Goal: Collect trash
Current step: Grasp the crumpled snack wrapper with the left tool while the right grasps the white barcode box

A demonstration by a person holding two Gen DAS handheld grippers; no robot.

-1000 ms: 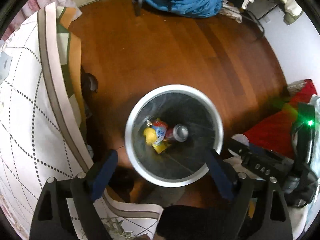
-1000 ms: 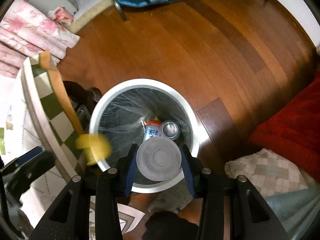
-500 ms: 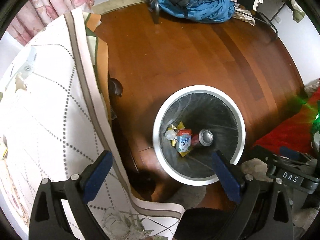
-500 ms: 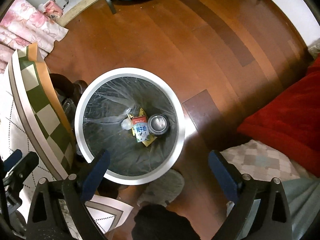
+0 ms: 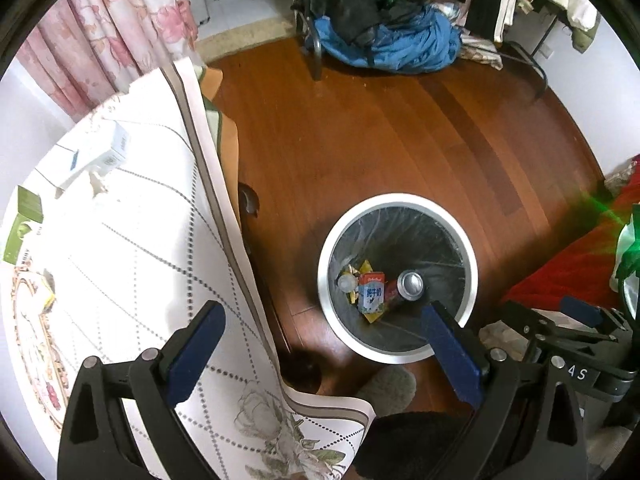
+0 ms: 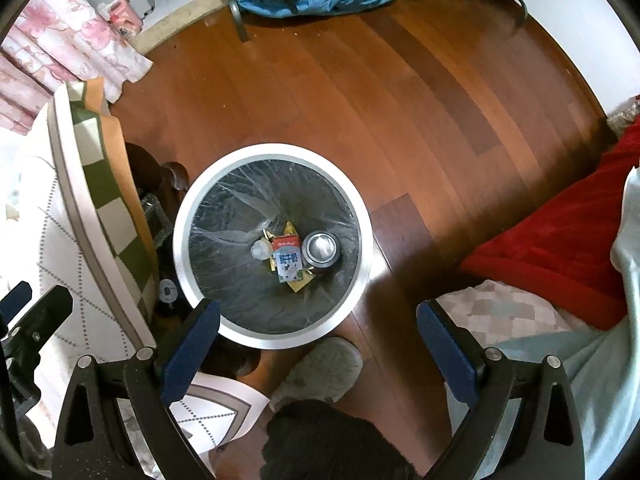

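While we hover over the floor [image 6: 360, 92] | bin [image 6: 360, 256] beside tablecloth [image 5: 132, 264] | both our left gripper [image 5: 324, 344] and right gripper [image 6: 318, 344] spread, holding nothing | can [image 6: 321, 249], carton [image 6: 287, 262], small cup [image 6: 260, 249] lie in bin

A wooden floor [image 6: 360, 92] carries a round white-rimmed bin [image 6: 272, 334] (lined with a dark bag), a heap of blue cloth [image 5: 404, 46] and a grey slipper [image 6: 320, 368]. Beside it, a table under a dotted cloth [image 5: 132, 264] holds a white carton [image 5: 94, 158] and a green box [image 5: 22, 224].
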